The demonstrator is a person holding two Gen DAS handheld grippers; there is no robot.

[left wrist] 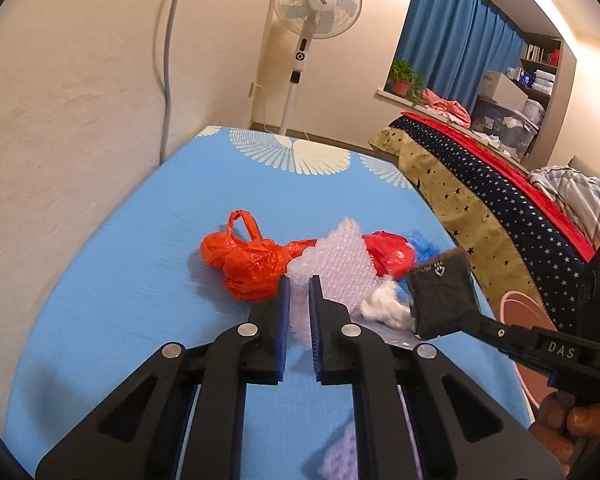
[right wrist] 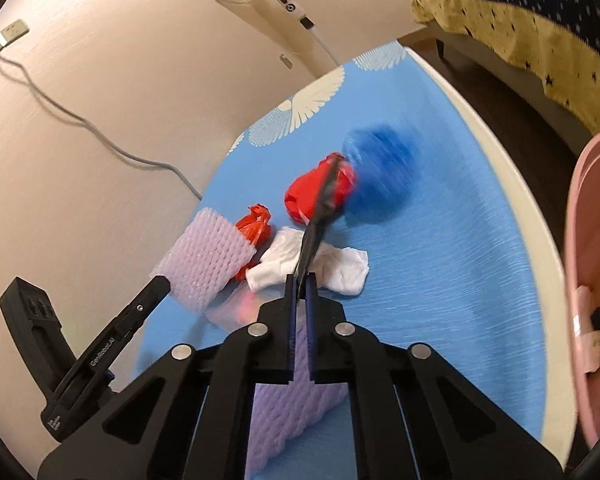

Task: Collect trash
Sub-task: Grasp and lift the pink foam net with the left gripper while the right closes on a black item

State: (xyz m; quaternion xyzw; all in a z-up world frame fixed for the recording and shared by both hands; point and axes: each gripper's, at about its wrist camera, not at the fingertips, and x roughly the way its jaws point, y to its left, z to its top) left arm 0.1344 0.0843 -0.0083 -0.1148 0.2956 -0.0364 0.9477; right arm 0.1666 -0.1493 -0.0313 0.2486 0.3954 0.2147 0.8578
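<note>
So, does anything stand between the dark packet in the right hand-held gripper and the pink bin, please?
Nothing visible: only bare blue cloth lies between the packet and the bin at the right.

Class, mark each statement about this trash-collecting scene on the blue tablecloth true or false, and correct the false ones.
1. The right gripper is shut on a dark flat packet. True.
2. The left gripper has its tips at the foam net. True.
3. The standing fan is on the table. False: it stands on the floor beyond the table's far end.
4. The white tissue lies inside the pink bin. False: it lies on the blue tablecloth.
5. An orange plastic bag lies beside the foam net. True.
</note>
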